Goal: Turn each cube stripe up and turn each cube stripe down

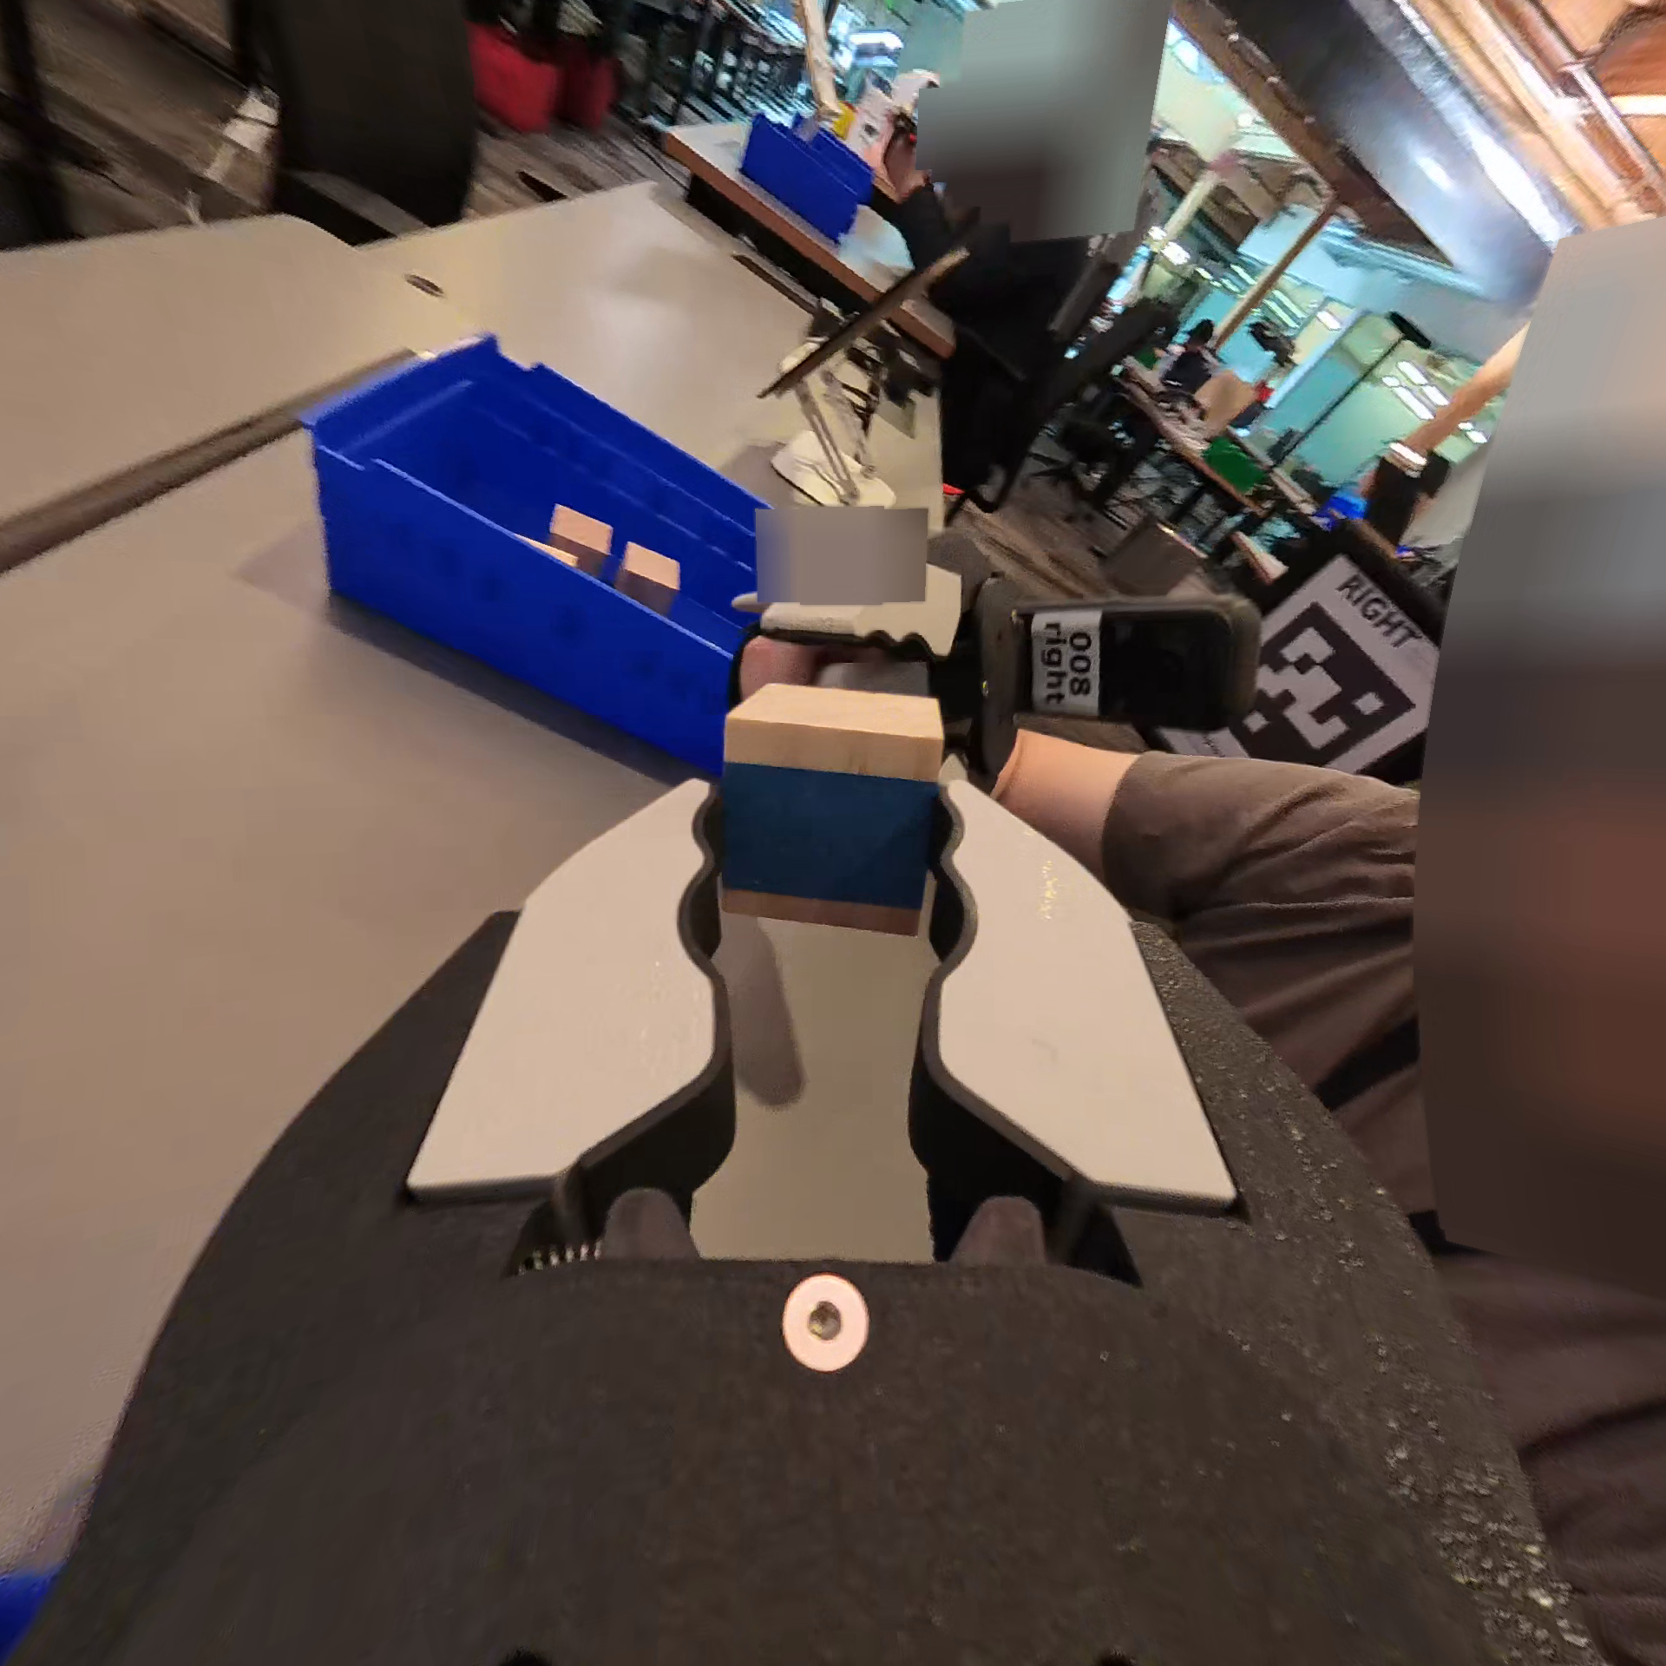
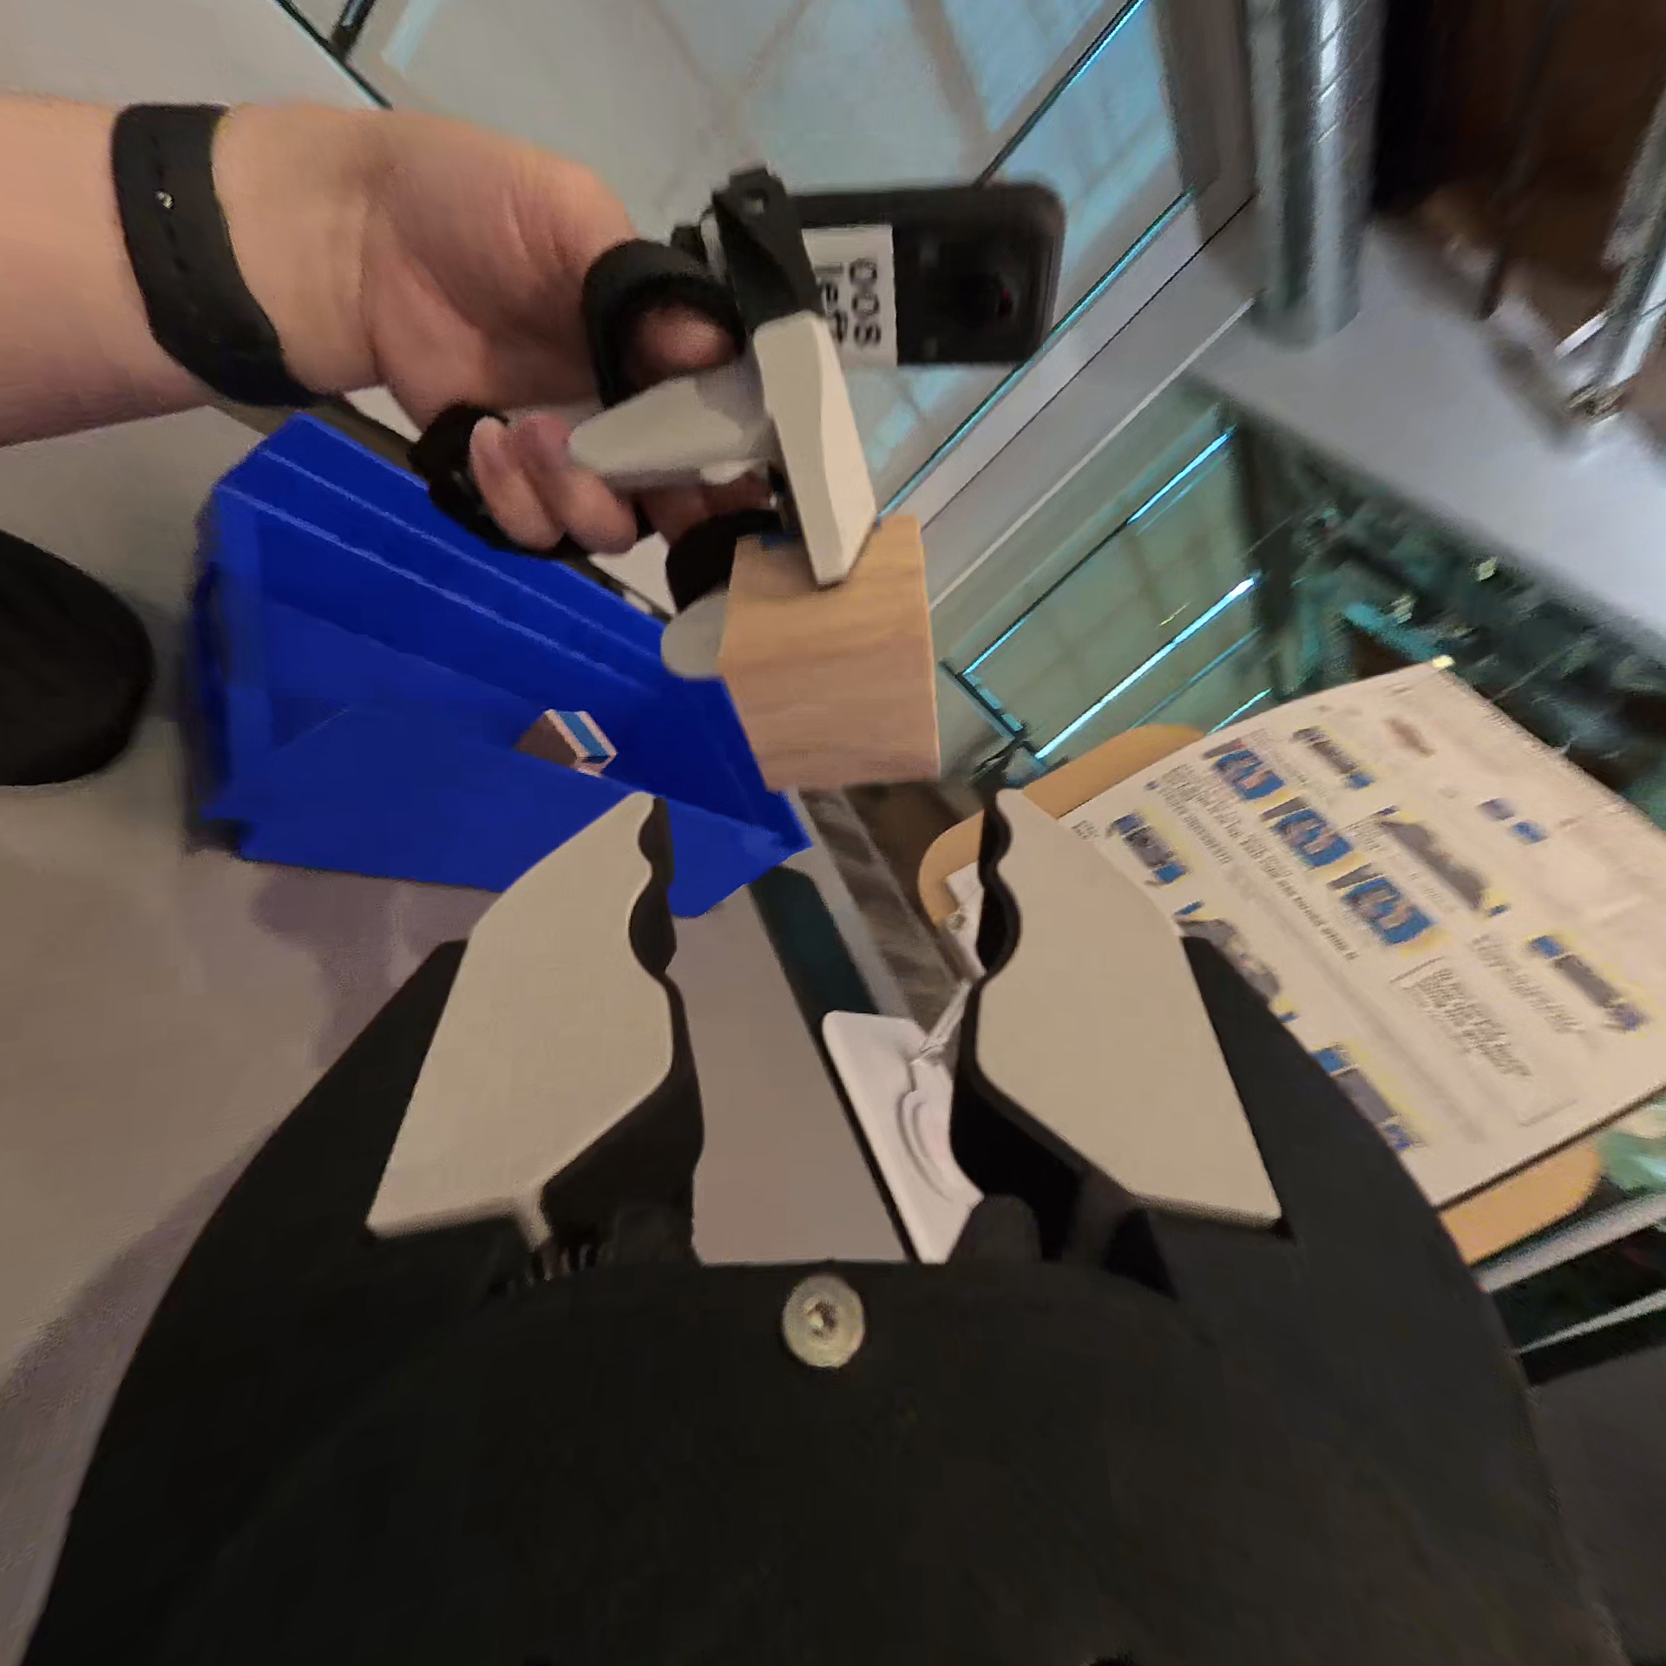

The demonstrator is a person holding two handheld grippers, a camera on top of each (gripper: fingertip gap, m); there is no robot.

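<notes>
Left claw [image 1: 828, 847] is clamped on a wooden cube [image 1: 829, 811], its two grey fingers [image 1: 622, 974] pressed against opposite sides of the broad blue stripe, and it holds the block up in the air above the grey table [image 1: 180, 811]. From the left wrist view the stripe runs as a band round the middle of the cube, with pale wood above it and a thinner strip of wood below. From the right wrist view the same cube [image 2: 834, 667] shows mostly bare wood, with one finger of the left claw [image 2: 793, 577] lying across its upper face and a person's hand [image 2: 406, 270] gripping the handle behind. Right claw [image 2: 825, 865] is spread wide and holds nothing; its tips sit just beneath the cube without touching it. In the left wrist view the right claw [image 1: 847, 622] lies just beyond the cube, partly hidden. Farther back on the table stands a blue bin [image 1: 505, 559] with at least two more wooden cubes [image 1: 613, 559] inside; the right wrist view shows one block [image 2: 568, 744] with a blue stripe at the bin's bottom. Near the table's edge a printed sheet on a board [image 2: 1352, 947] leans on a white stand [image 2: 901, 1127].
</notes>
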